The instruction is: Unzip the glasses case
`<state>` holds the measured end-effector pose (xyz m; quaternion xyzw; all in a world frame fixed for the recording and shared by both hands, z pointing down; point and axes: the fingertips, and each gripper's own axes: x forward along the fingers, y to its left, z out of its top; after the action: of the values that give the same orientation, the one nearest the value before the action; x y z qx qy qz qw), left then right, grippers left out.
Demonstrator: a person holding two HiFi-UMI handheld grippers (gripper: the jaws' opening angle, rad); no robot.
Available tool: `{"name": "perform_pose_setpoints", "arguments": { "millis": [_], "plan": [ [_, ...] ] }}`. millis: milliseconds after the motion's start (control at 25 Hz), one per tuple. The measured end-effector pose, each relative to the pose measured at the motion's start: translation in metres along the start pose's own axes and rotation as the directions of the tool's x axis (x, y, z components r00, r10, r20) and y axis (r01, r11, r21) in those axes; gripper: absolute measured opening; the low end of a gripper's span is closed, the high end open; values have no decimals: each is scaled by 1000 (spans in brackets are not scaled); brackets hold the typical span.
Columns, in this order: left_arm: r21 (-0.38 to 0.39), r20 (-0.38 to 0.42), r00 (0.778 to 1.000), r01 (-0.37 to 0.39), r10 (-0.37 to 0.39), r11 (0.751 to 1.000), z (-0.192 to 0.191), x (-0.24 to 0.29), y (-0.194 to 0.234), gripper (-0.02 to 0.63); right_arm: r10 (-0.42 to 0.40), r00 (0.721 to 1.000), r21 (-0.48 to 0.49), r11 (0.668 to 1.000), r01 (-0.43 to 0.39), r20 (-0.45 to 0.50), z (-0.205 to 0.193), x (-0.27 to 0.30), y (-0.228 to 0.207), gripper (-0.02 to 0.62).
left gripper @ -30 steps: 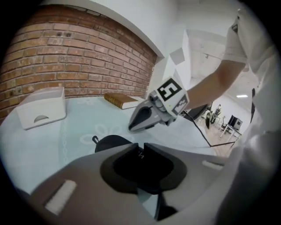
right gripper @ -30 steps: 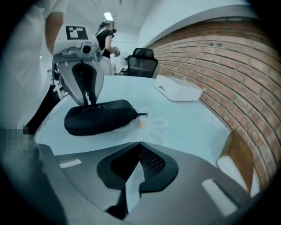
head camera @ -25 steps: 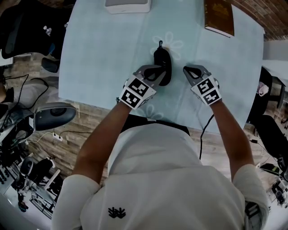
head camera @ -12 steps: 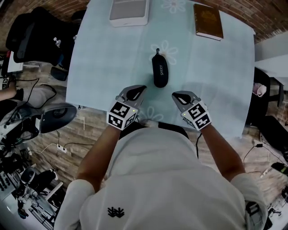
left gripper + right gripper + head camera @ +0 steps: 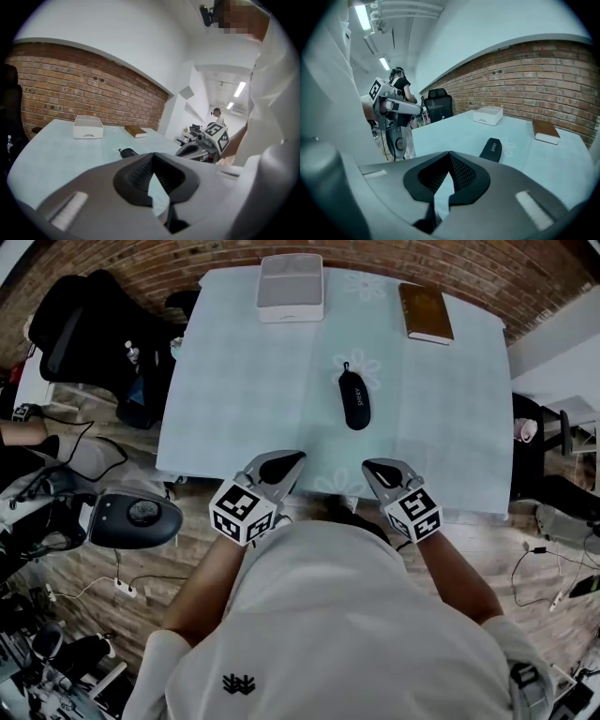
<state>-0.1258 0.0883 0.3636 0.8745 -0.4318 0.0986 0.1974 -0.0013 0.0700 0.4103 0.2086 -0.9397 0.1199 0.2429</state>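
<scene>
Both grippers are hanging empty at the near tabletop edge, and the case is lying apart from them.

The left gripper (image 5: 292, 457) and right gripper (image 5: 370, 466) are sitting side by side over the 6 o'clock edge of the tabletop (image 5: 234, 381). Each is pointing toward 12 o'clock, with its jaws closed tip to tip on nothing. The black case (image 5: 354, 399) is lying flat on the tabletop at 12 o'clock from the gap between the grippers, well apart from both. Its long axis is running 12 to 6 and its small loop end is facing 12 o'clock. A white tray (image 5: 291, 287) is resting at 11 o'clock from the case, and a brown book (image 5: 426, 312) is resting at 1 o'clock.
</scene>
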Motion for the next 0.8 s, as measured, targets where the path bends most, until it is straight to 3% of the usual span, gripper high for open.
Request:
{"name": "perform_pose_setpoints", "arguments": {
  "millis": [200, 360, 800],
  "plan": [
    [-56, 14, 999, 47, -46, 997, -6, -67, -8, 52, -37, 999, 20, 999, 37, 7, 8, -6, 61, 0],
    [-15, 19, 998, 56, -56, 998, -16, -110, -10, 52, -67, 998, 48, 997, 66, 15, 7, -9, 100, 0],
    [-2, 52, 997, 51, -51, 999, -30, -158, -16, 52, -109, 994, 8, 994, 109, 25, 8, -18, 157, 0]
  ]
}}
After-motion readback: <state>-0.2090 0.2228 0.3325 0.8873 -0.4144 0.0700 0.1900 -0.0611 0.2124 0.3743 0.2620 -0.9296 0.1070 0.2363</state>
